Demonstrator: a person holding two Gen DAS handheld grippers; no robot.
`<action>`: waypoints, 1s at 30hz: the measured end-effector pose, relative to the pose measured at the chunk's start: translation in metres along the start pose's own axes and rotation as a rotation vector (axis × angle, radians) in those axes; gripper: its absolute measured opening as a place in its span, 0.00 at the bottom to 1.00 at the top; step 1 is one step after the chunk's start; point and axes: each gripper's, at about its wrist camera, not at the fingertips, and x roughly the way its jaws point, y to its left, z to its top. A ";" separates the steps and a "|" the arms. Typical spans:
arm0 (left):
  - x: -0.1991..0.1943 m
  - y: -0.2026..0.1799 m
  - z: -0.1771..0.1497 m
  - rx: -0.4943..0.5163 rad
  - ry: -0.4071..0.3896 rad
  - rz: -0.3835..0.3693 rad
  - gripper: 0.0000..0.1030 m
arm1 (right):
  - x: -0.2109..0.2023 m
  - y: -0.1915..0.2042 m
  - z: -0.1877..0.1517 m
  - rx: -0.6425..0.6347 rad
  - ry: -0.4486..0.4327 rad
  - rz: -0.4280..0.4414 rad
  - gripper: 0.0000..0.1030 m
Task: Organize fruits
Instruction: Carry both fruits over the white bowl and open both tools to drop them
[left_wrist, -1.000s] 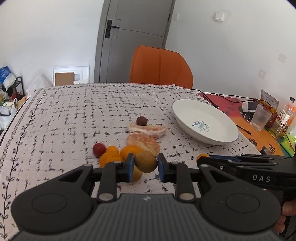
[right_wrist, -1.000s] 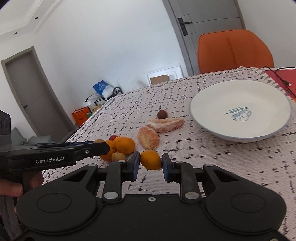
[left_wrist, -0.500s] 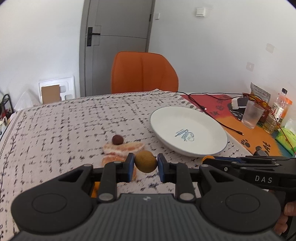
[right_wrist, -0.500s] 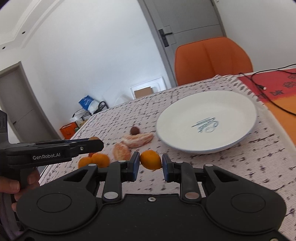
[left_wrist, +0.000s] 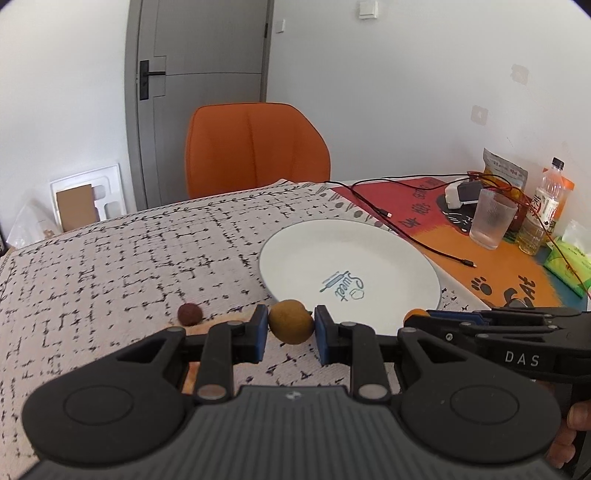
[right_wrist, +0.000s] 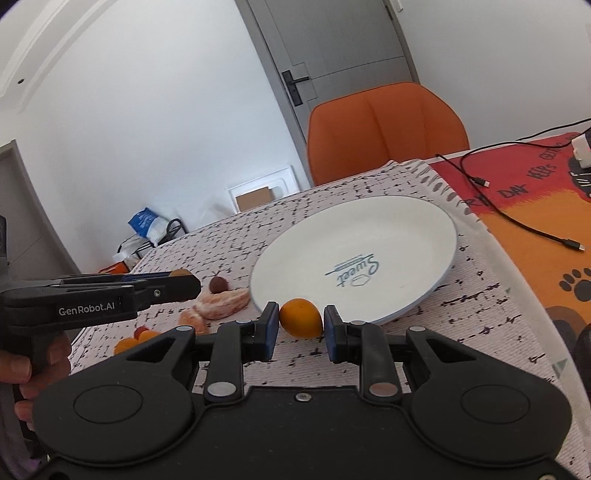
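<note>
- Left gripper (left_wrist: 291, 326) is clamped on a brownish-yellow fruit (left_wrist: 291, 326), held just short of the near rim of the white plate (left_wrist: 406, 254), above the patterned tablecloth (left_wrist: 110, 266).
- Right gripper (right_wrist: 300, 323) is clamped on a small orange fruit (right_wrist: 300, 323), also at the plate's near edge; plate is empty.
- Step in hand, by judgement: carry both fruits over the plate & set them down.
- To do it well: bring each fruit past the rim, w/ the two grippers kept apart so they don't collide; they sit close, side by side.
- Lower near the plate's flat centre before letting go; round fruits will likely roll if dropped on the sloped edge.
- Left on the cloth: a dark red fruit (left_wrist: 189, 314), peeled citrus pieces (right_wrist: 221, 304), more small orange fruits (right_wrist: 127, 345).
- Glass (left_wrist: 491, 221) & cable (left_wrist: 406, 236) lie beyond the plate; no need to go near.
</note>
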 end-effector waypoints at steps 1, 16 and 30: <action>0.002 -0.001 0.001 0.007 0.002 -0.002 0.24 | 0.001 -0.001 0.000 0.000 -0.001 -0.003 0.24; 0.037 -0.020 0.016 0.047 0.035 -0.026 0.25 | 0.005 -0.016 0.008 0.010 -0.034 -0.066 0.30; 0.045 -0.034 0.024 0.036 0.037 -0.047 0.33 | -0.012 -0.031 0.004 0.034 -0.058 -0.081 0.38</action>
